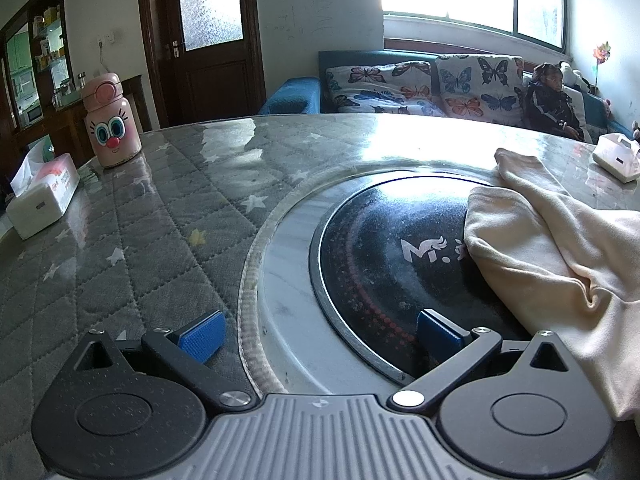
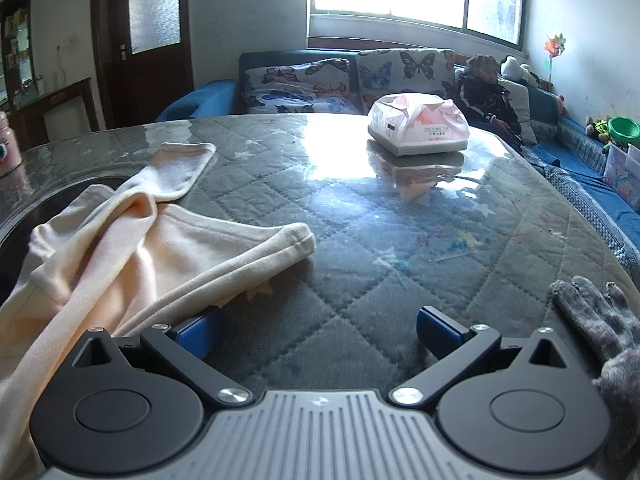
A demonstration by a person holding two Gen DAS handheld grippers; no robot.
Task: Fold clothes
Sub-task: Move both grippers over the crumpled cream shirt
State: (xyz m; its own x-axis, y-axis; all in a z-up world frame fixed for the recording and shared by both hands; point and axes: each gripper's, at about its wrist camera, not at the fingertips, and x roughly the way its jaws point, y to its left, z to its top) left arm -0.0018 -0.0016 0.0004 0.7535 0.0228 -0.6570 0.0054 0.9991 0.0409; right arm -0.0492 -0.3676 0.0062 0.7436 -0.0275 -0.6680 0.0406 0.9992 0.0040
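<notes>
A cream long-sleeved garment (image 2: pixel 132 248) lies crumpled on the round table, one sleeve stretched away and another bent to the right. In the left wrist view the garment (image 1: pixel 560 248) lies at the right, partly over the black round hob (image 1: pixel 380 264). My left gripper (image 1: pixel 318 332) is open and empty, low over the hob's rim, left of the garment. My right gripper (image 2: pixel 318 332) is open and empty over the quilted cover; its left finger (image 2: pixel 198 334) sits at the garment's near edge.
A pink cartoon bottle (image 1: pixel 110 120) and a tissue box (image 1: pixel 44 196) stand at the far left. A white tissue pack (image 2: pixel 418 124) stands at the far side. A grey glove (image 2: pixel 600 324) lies at the right edge. A child (image 2: pixel 486 92) sits on the sofa behind.
</notes>
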